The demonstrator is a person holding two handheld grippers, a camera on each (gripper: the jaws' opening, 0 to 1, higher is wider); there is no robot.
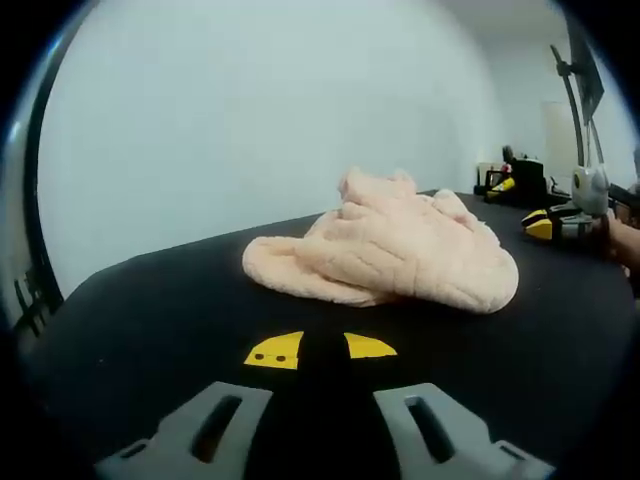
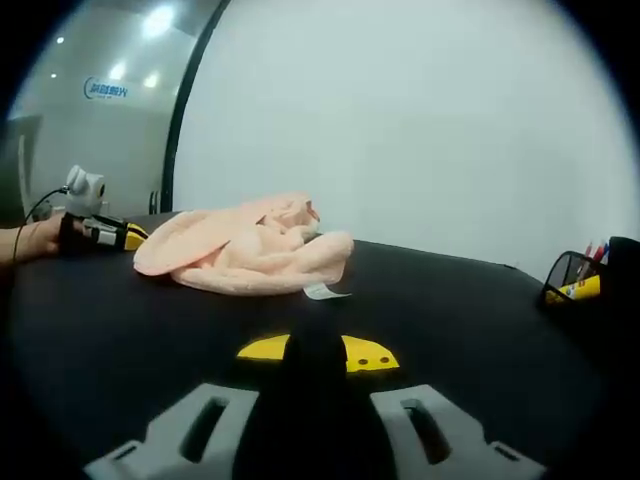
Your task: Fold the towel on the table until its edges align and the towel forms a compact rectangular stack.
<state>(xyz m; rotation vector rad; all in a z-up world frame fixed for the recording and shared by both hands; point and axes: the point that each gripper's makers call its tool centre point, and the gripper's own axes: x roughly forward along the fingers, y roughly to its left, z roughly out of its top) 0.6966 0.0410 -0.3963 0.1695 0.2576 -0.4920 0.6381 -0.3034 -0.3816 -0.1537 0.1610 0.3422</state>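
Note:
A peach towel (image 1: 390, 250) lies crumpled in a loose heap on the black table (image 1: 150, 320). In the right gripper view the same towel (image 2: 245, 250) sits left of centre, with a white tag (image 2: 325, 292) sticking out at its near edge. My left gripper (image 1: 320, 345) hovers low over the table a short way in front of the towel. Its yellow-marked tips are together with nothing held. My right gripper (image 2: 315, 350) is on the opposite side, also short of the towel, tips together and empty. Each gripper shows in the other's view, beside the towel: the right gripper (image 1: 555, 222), the left gripper (image 2: 105, 233).
A person's hand (image 2: 30, 240) holds the left gripper at the table's edge. A black mesh pen holder (image 2: 580, 275) stands at the right of the right gripper view. A pale wall rises behind the table. A stand and clutter (image 1: 520, 180) sit far right.

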